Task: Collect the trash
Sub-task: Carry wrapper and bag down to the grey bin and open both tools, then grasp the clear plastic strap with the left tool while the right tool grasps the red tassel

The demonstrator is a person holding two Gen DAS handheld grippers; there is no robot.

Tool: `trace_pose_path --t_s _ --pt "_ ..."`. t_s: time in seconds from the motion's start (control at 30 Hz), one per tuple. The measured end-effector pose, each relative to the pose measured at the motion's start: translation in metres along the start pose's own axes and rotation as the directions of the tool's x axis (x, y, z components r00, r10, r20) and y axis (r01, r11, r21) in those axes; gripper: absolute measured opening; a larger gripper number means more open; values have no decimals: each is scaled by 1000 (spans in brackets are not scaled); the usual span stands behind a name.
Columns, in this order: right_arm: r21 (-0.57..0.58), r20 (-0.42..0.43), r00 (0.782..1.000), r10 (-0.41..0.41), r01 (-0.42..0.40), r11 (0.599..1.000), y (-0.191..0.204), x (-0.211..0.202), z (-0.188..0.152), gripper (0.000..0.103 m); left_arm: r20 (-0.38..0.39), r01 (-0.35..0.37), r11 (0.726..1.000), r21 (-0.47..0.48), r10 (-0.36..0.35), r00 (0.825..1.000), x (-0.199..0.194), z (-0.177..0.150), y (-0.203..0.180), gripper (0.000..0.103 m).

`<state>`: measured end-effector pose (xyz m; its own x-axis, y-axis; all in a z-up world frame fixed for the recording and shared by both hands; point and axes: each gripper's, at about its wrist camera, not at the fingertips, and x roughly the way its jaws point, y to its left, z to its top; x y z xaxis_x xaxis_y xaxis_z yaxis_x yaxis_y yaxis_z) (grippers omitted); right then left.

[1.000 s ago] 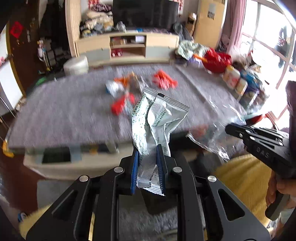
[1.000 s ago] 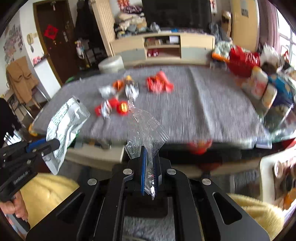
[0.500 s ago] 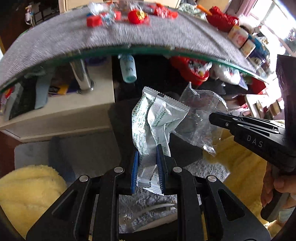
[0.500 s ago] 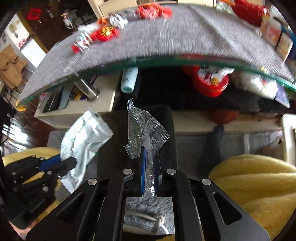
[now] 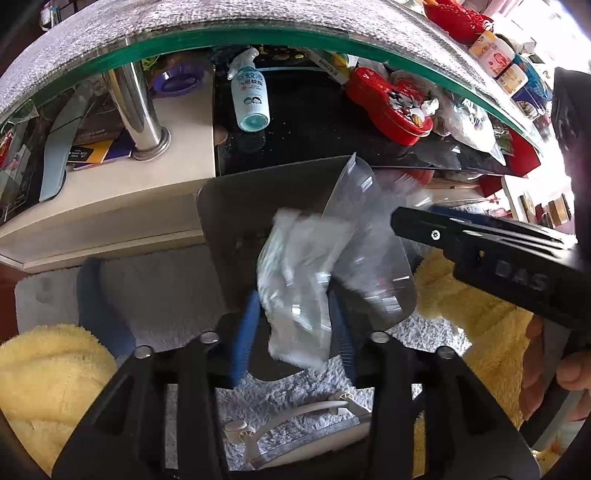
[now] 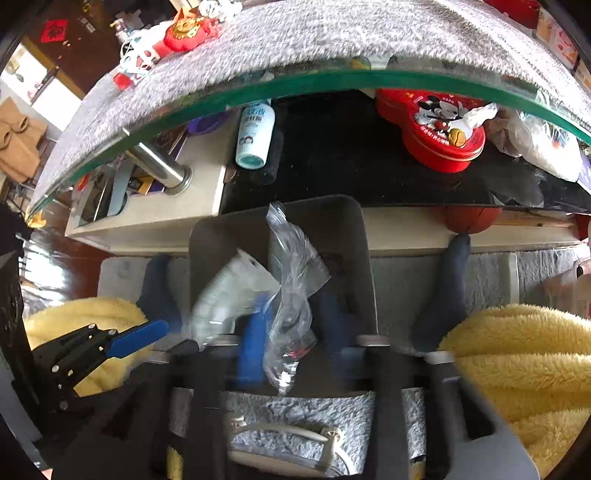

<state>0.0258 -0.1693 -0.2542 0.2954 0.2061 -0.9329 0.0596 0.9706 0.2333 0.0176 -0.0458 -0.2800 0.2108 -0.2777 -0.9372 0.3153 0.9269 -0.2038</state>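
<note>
Two tongs point down over one dark bin (image 5: 229,206). Left tongs (image 5: 291,328) are opening, one silver-white wrapper (image 5: 299,280) loose between the spread blue pads. Right tongs (image 6: 291,332) are opening too, one clear plastic bag (image 6: 291,280) slipping between them.

This is a lived-in home, a sitting room by the look of it; a glass-topped coffee table (image 6: 332,79) under a grey cloth (image 6: 332,33) has a cluttered lower shelf; on it lie a spray bottle (image 5: 250,96) and a red cartoon-mouse tin (image 6: 436,129); a basketball (image 6: 471,219) sits beneath; a shaggy grey rug (image 5: 155,280) covers the floor; a red paper decoration (image 6: 53,30) hangs on a dark door.
</note>
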Motion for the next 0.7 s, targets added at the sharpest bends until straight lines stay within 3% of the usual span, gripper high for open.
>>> trace_pose_path --t_s 0.13,0.27,0.37,0.7 --pt "3 30 999 -16 16 1000 -5 -10 7 62 18 -17 1000 1 17 1000 -8 3 2 57" --pt "9 89 995 -54 54 999 -10 -31 17 82 70 -47 999 18 45 997 -30 9 5 88" --pt "18 152 986 -69 67 998 -13 -53 26 96 95 -49 998 24 47 994 -46 15 9 92" --pt "-40 303 953 -16 29 999 16 -98 87 98 229 -100 994 -44 107 968 -107 61 40 95"
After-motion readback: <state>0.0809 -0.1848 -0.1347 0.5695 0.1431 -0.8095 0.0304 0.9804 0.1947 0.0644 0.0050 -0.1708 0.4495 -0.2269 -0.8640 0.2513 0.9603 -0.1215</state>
